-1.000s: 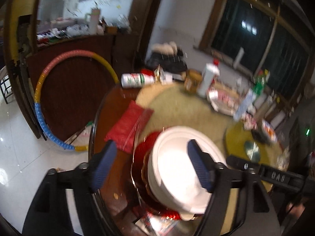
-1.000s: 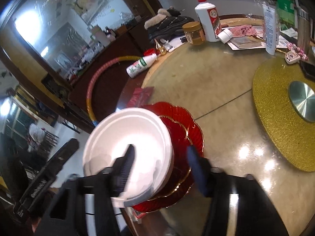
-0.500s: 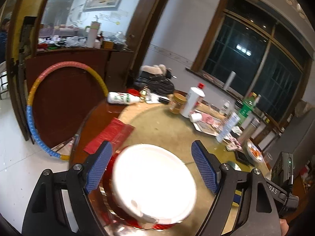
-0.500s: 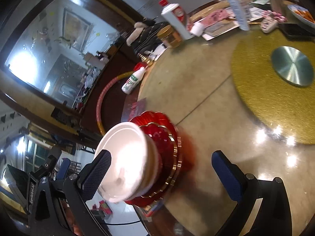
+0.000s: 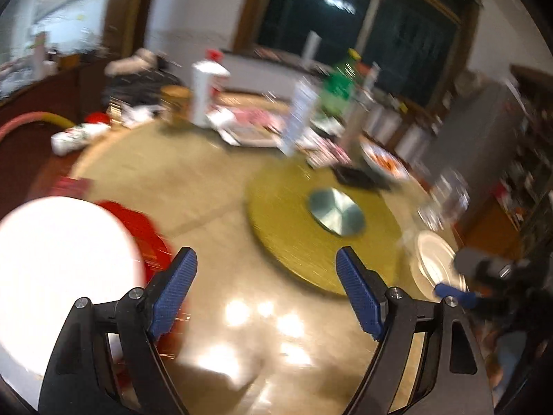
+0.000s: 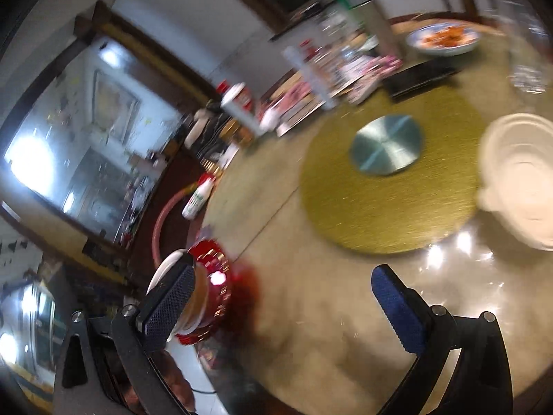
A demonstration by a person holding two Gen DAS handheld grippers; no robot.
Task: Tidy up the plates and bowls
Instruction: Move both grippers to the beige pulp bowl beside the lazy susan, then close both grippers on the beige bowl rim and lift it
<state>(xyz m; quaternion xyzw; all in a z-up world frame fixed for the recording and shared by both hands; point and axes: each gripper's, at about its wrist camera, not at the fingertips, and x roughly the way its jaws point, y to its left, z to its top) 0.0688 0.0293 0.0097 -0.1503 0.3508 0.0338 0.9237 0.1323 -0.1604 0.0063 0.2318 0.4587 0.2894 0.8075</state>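
A white bowl [image 5: 58, 263] sits stacked on red plates [image 5: 138, 228] at the table's near left edge; the stack also shows in the right wrist view [image 6: 204, 294]. A second white plate [image 6: 522, 176] lies at the right, beside the gold turntable [image 6: 380, 204]; it also shows in the left wrist view [image 5: 435, 266]. My left gripper [image 5: 266, 287] is open and empty above the bare table. My right gripper [image 6: 283, 304] is open and empty, its left finger in front of the stack. Both views are blurred.
The gold turntable [image 5: 311, 228] has a steel hub [image 5: 335, 211]. Bottles, jars, packets and a dish of food [image 6: 442, 38] crowd the far side. A hoop [image 6: 166, 214] leans beyond the table's edge. The right gripper shows in the left wrist view [image 5: 456, 290].
Both grippers have drawn back from the white bowl and swung to the right. The bowl stays on the red plates. The second white plate has come into view.
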